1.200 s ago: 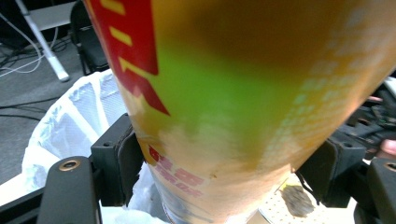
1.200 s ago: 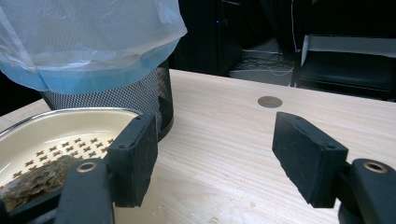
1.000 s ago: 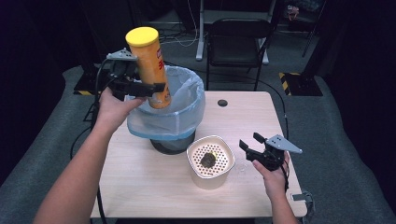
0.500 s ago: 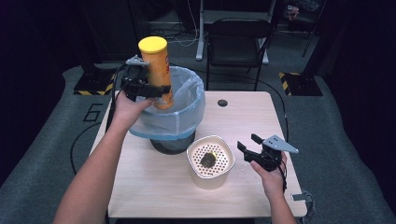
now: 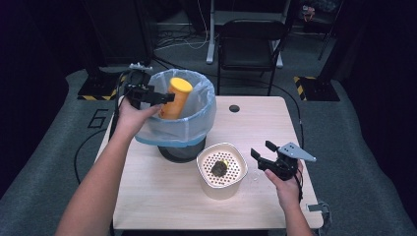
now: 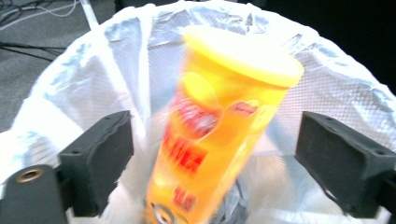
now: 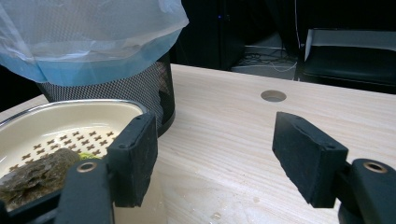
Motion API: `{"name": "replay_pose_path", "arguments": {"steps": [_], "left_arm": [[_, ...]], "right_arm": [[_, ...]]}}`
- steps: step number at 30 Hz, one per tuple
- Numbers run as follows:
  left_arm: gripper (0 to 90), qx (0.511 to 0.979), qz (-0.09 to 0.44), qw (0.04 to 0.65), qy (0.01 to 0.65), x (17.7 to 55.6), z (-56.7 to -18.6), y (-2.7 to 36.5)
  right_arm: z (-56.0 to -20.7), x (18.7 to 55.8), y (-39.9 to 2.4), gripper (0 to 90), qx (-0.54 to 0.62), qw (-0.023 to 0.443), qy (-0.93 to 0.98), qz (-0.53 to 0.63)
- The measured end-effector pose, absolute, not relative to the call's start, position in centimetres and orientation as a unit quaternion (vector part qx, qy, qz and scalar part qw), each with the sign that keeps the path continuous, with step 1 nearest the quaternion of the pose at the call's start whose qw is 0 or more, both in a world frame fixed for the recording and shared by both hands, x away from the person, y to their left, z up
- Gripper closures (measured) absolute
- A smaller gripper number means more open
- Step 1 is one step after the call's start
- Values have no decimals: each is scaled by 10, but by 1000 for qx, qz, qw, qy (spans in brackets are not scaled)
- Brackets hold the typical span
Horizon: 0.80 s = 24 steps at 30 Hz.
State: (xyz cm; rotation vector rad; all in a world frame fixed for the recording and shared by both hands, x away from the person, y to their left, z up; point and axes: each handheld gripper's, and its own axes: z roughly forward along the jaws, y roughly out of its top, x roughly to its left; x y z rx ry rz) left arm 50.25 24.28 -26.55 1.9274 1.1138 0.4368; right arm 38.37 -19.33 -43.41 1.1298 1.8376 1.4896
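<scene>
A tall yellow chips can stands tilted inside the bag-lined mesh bin at the table's back left. My left gripper hovers at the bin's left rim. Its jaws have just been opening and now stand apart on either side of the blurred can without touching it, over the white liner. My right gripper is held open above the table's right side, beside a cream perforated bowl. In the right gripper view its fingers flank bare tabletop.
The bowl holds a dark clump and a bit of green. It stands just in front of the bin. The wooden table has a cable hole at the back. A black chair stands behind the table.
My left hand has come down with the can toward the bin. Its jaws have parted and the can has dropped lower into the liner. The right hand has kept still.
</scene>
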Motion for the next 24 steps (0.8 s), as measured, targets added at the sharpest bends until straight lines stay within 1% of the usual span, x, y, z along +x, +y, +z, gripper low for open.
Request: {"name": "replay_pose_path", "arguments": {"steps": [2, 5, 10, 13, 18, 19, 24], "left_arm": [[137, 766, 171, 425, 451, 500, -266, 247], [144, 772, 177, 425, 439, 493, -263, 255], [157, 772, 180, 439, 423, 473, -261, 265], [177, 779, 171, 445, 408, 458, -262, 272], [219, 787, 166, 452, 386, 429, -269, 286], [234, 787, 166, 452, 386, 429, -269, 286], [240, 783, 154, 472, 375, 403, -285, 302]], "right_arm": [[-434, 384, -193, 309, 417, 257, 677, 549], [-434, 384, -194, 308, 417, 260, 678, 547], [-433, 383, -195, 309, 419, 260, 675, 548], [-433, 383, -195, 308, 418, 260, 676, 549], [-432, 382, -196, 309, 417, 264, 675, 548], [-432, 382, -196, 309, 417, 264, 675, 548], [-434, 383, -196, 308, 418, 264, 678, 544]]}}
